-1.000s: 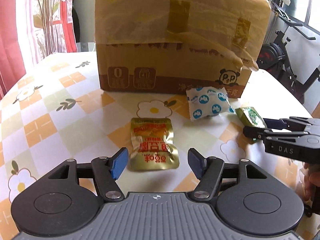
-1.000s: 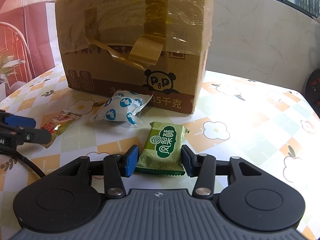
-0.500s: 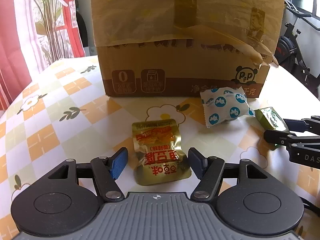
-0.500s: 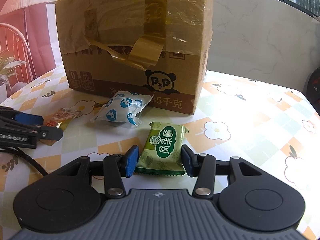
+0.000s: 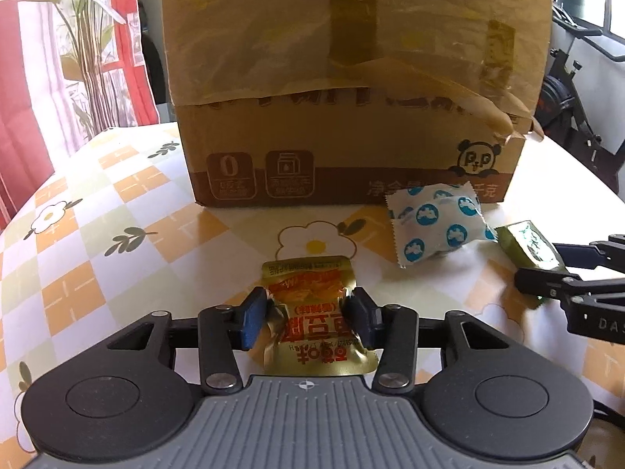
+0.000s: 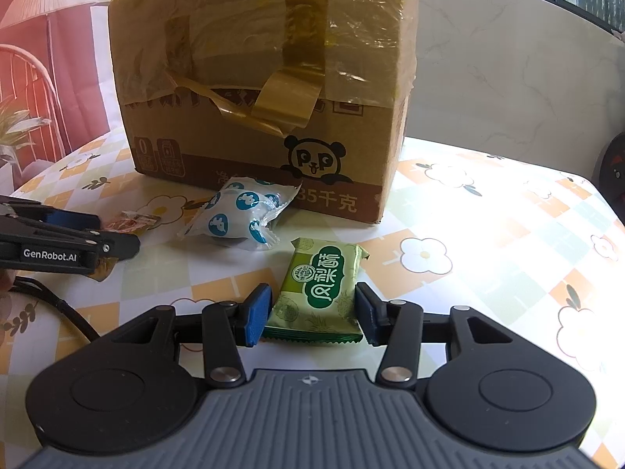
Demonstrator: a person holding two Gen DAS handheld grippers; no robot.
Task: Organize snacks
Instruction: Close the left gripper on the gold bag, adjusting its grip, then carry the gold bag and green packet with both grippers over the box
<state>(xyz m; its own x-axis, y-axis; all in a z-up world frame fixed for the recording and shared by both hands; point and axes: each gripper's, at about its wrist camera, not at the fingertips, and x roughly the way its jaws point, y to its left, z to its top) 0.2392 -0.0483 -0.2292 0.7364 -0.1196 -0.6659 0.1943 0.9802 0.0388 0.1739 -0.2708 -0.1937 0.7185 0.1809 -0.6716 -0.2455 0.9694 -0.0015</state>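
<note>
The left gripper (image 5: 307,318) has just been closing, and its blue pads now press on both sides of the gold snack pouch (image 5: 312,312), whose foil crumples inward where they pinch it; the pouch lies on the table (image 5: 117,273), on a cloth patterned with orange checks and white flowers, its printed side up and its far end pointing toward the cardboard box (image 5: 351,90). The right gripper (image 6: 312,314) stands at a middling width around the green snack packet (image 6: 318,293), a pad close to each long side of the wrapper; the right pad seems to touch the packet and the left pad sits just beside it, so whether it truly grips I cannot tell. The green packet lies flat on the table, near the right front corner of the box, with its near end between the jaws. Between the two grippers, a little farther away and just in front of the box, lies a white packet with blue dots (image 6: 242,215), puffed and free of both tools. The box stands at the far side of the table, wrapped in clear film and yellowish tape, a panda face printed low on its front. An exercise bike (image 5: 566,90) stands beyond the table on the right.
</note>
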